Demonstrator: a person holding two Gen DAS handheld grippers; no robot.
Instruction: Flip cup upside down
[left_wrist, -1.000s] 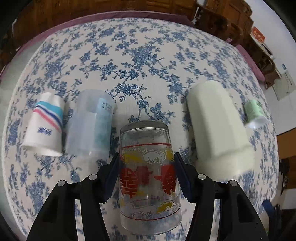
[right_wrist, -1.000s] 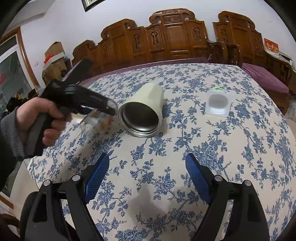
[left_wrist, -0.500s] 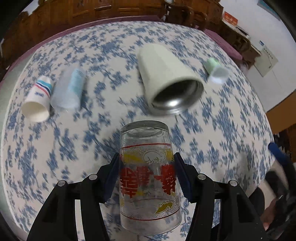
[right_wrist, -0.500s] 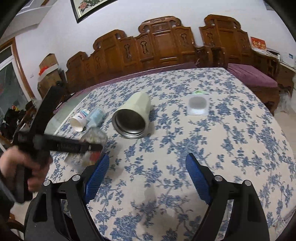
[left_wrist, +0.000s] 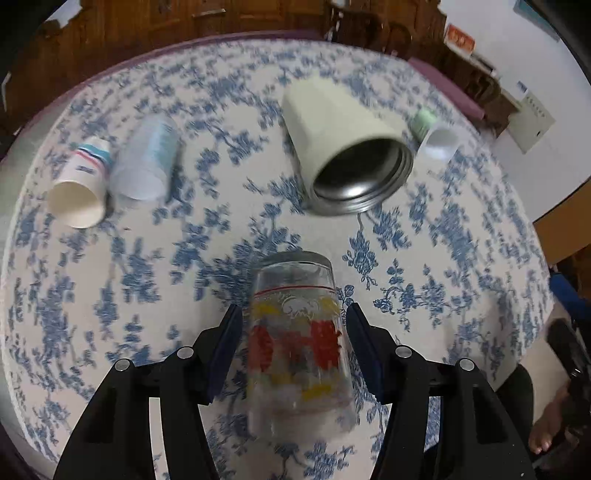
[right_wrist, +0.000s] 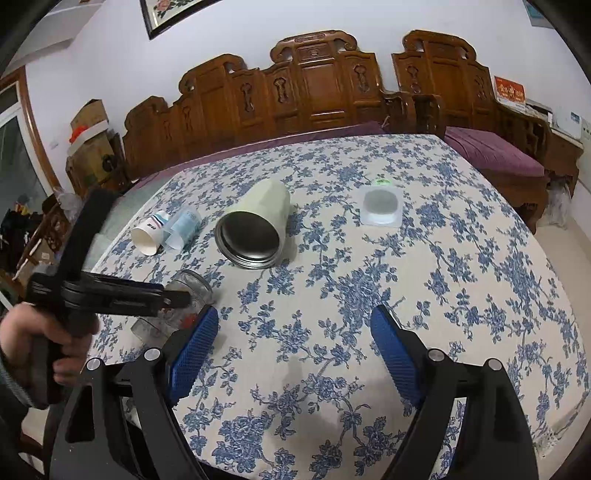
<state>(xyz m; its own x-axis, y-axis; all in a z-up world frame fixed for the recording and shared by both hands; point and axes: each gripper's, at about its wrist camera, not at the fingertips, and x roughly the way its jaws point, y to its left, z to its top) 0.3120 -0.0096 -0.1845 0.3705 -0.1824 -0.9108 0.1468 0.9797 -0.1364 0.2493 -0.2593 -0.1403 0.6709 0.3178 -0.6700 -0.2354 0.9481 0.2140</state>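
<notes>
A clear glass cup (left_wrist: 299, 343) with red and yellow print stands base-up between the fingers of my left gripper (left_wrist: 294, 325). The jaws stand slightly apart from its sides, so the gripper is open around it. In the right wrist view the glass (right_wrist: 177, 306) rests on the tablecloth near the front left edge, partly hidden behind the left gripper (right_wrist: 162, 299) and the hand holding it. My right gripper (right_wrist: 293, 332) is open and empty above the table's front.
A cream metal tumbler (left_wrist: 343, 155) lies on its side mid-table. A paper cup (left_wrist: 83, 184) and a clear plastic cup (left_wrist: 147, 162) lie at the left. A small green and white cup (left_wrist: 434, 134) lies at the right. Wooden chairs (right_wrist: 314, 85) stand behind the table (right_wrist: 461, 258).
The left gripper carried the glass down to the tablecloth near the front edge and its jaws opened off the glass. The right gripper stayed open, shifting slightly.
</notes>
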